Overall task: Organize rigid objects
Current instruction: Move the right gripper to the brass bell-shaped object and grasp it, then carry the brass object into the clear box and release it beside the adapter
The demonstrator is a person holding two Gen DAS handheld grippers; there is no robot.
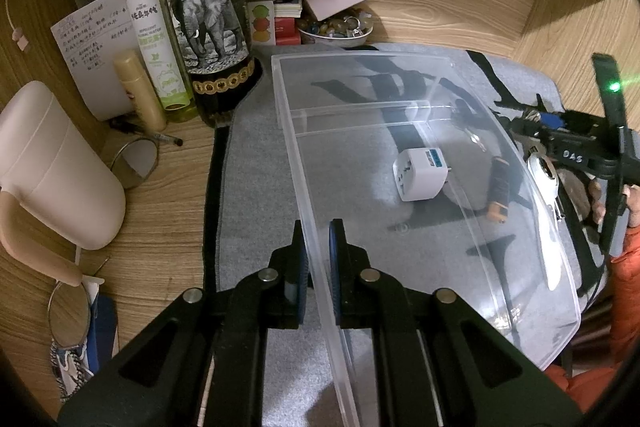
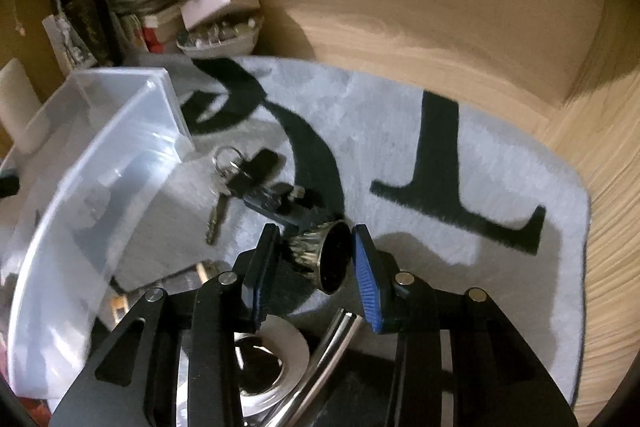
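Bottles (image 1: 204, 27) and a cluttered bowl (image 1: 336, 31) crowd the bench's far left; the clear bin (image 1: 400, 131) blocks the mat's (image 2: 440, 155) left, keys (image 2: 240, 179) beside it; the mat's right lies open.

The left gripper (image 1: 317, 259) points steeply down, jaws closed tight on a thin clear wall. The right gripper (image 2: 314, 267) – also angled down – has its blue pads (image 2: 366, 279) partly apart, a small dark fluted piece between them.
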